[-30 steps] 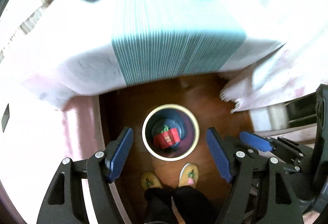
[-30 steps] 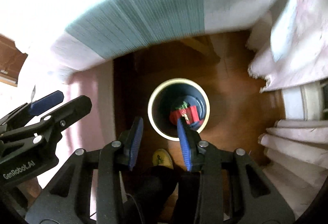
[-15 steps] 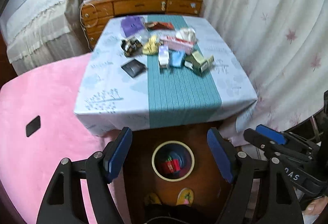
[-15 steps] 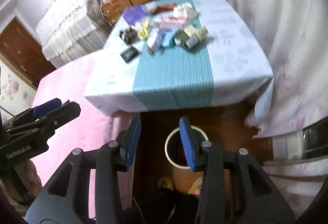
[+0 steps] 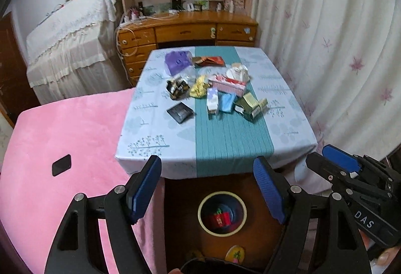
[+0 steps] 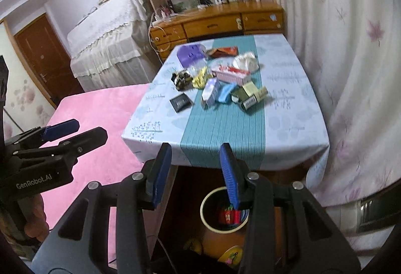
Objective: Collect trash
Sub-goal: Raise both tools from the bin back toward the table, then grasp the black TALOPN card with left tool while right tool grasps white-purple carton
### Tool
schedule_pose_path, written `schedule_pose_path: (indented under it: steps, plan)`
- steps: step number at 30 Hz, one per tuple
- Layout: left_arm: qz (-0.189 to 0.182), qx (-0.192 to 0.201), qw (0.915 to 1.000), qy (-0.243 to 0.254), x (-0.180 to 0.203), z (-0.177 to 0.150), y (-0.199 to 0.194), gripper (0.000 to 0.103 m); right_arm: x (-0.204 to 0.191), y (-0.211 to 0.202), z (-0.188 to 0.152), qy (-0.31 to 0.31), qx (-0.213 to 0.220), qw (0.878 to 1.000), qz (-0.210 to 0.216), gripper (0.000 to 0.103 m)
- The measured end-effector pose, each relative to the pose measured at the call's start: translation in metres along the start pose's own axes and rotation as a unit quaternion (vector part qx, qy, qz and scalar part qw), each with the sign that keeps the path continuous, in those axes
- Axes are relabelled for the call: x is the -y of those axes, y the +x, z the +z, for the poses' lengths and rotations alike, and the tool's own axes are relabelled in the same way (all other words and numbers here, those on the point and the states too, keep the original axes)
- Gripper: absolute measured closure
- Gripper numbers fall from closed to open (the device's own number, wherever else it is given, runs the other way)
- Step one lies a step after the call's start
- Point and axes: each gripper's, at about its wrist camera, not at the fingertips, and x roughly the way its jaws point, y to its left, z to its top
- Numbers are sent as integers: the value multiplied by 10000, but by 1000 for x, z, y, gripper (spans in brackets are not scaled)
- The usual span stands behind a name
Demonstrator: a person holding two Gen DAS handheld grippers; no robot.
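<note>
A round bin [image 5: 221,193] with a cream rim stands on the wood floor below the table's near edge, and a red packet [image 5: 220,218] lies inside it. The trash lies in a heap at the far middle of the table [image 5: 150,148]: a black packet [image 5: 180,112], a yellow wrapper [image 5: 198,88], a blue packet [image 5: 226,102] and a green box [image 5: 250,104]. My left gripper [image 5: 206,168] hangs open and empty high above the bin. My right gripper [image 6: 196,151] is open more narrowly, with nothing between its pads, over the bin [image 6: 204,208] and the table's near edge.
A pink bed cover [image 5: 62,148] lies left of the table, with a small black thing [image 5: 61,164] on it. A white curtain [image 5: 338,60] hangs to the right. A wooden desk [image 5: 188,30] with shelves stands behind. The person's slippers [image 5: 234,254] are beside the bin.
Both grippers have risen from just above the bin and tilted up. The bin has shrunk to the bottom of both views, and the whole tabletop with its trash has come into sight.
</note>
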Motion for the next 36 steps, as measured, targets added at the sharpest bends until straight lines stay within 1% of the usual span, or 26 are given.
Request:
schedule_pose_path:
  steps: [3, 6, 11, 14, 16, 21, 25, 26, 27, 29, 32, 33, 34, 36]
  plan:
    - [92, 75, 9998, -126, -2, 4, -7, 26, -2, -1, 6, -119, 84, 9999, 39, 66]
    - [183, -23, 9995, -270, -11, 7, -1, 26, -2, 6, 13, -128, 121, 9998, 68, 66]
    - [140, -403, 9978, -507, -37, 10, 26, 26, -5, 32, 27, -73, 22, 9999, 121, 66]
    - [174, -567, 9970, -500, -53, 17, 52, 26, -10, 60, 37, -108, -137, 9998, 106, 66]
    - [118, -638, 9967, -487, -66, 26, 72, 26, -14, 83, 46, -117, -254, 9996, 83, 66]
    - [-76, -886, 9954, -369, -95, 66, 148, 26, -17, 152, 75, -40, -511, 9985, -194, 66]
    - [-54, -1099, 9938, -140, -120, 97, 217, 26, -9, 221, 102, 254, -822, 9954, -419, 66]
    - [-83, -1197, 9927, -95, -128, 105, 238, 26, -6, 246, 109, 334, -938, 9938, -494, 66]
    - [-113, -1288, 9916, -82, -134, 112, 259, 26, -5, 260, 113, 385, -990, 9929, -538, 66]
    - [-149, -1449, 9893, -102, -144, 121, 294, 26, 2, 300, 121, 556, -1148, 9897, -648, 66]
    - [-234, -1786, 9833, -239, -160, 135, 358, 26, 14, 356, 129, 804, -1373, 9841, -795, 66]
    - [-251, -1847, 9821, -268, -161, 137, 370, 26, 18, 372, 129, 847, -1431, 9824, -848, 66]
    - [-275, -1952, 9799, -320, -164, 140, 389, 26, 22, 394, 131, 875, -1509, 9803, -927, 66]
    - [-273, -2092, 9768, -361, -163, 141, 413, 26, 27, 420, 130, 888, -1621, 9772, -1045, 66]
